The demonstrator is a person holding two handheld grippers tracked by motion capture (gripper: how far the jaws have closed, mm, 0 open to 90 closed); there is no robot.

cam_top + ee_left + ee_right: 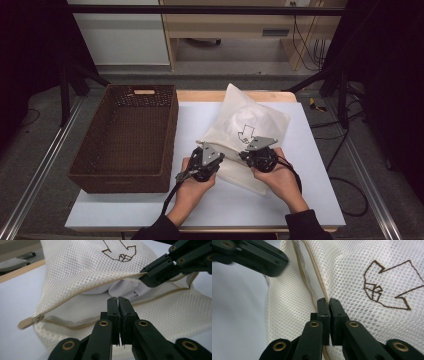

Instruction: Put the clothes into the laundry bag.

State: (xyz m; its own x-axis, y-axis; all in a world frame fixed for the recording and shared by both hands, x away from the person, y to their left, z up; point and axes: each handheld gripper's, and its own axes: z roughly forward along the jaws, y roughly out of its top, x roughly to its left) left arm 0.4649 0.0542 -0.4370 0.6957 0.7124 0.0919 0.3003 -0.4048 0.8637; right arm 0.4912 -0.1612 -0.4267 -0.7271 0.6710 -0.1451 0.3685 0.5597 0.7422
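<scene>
Jaws pressed together on both tools: the left gripper (117, 301) has its two black jaws shut tip to tip with nothing between them, poised just in front of the open mouth of the mesh laundry bag (82, 267). In the right gripper view, the right gripper (327, 302) is clenched on the beige zipper edge (318, 282) of that bag, the trim running straight down into the seam between the jaws. The left gripper view shows this same pinch from the other side, at the upper lip of the opening.

Between the two lips of the opening lies bunched white cloth (125, 288), inside the bag. The beige zipper pull (26, 322) sticks out at the far end of the opening, resting on the bench. A brown line-drawn emblem (387, 287) is printed on the mesh just beside the right gripper's hold.

In the high view the bag (250, 117) lies on the pale blue bench (310, 200), right of centre, its near edge under both grippers. The left hand (192, 187) and the right hand (280, 180) come in from the bottom, close together. A dark brown woven basket (125, 177) stands on the bench's left part, just beside the bag.
</scene>
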